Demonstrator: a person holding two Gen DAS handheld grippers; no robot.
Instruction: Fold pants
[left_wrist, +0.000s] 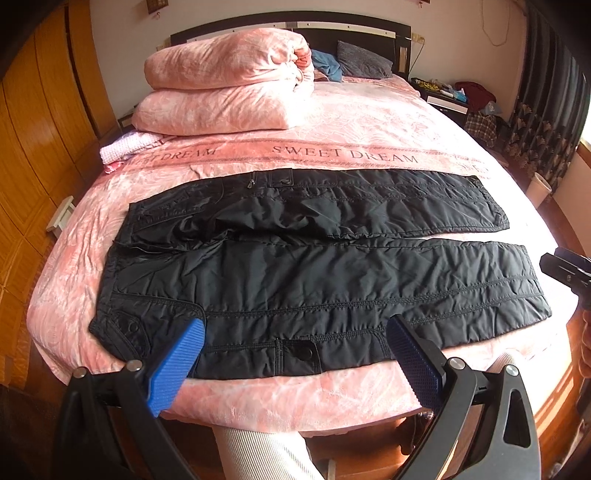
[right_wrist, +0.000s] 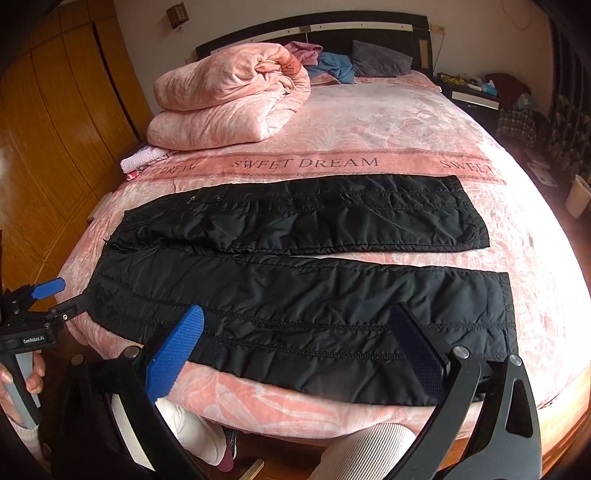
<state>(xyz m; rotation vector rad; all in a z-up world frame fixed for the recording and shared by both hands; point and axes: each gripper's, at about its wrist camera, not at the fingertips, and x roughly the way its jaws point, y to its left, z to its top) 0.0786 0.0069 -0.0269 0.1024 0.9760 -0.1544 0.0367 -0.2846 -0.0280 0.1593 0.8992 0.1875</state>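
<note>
One bed (left_wrist: 369, 122) carries black pants (left_wrist: 295, 258) laid flat across its near end, legs side by side, waist to the left. Both claws hover over the near leg's front edge, spread wide and empty: left claw (left_wrist: 295, 343) by the waist, right claw (right_wrist: 299, 332) toward the cuff.
</note>
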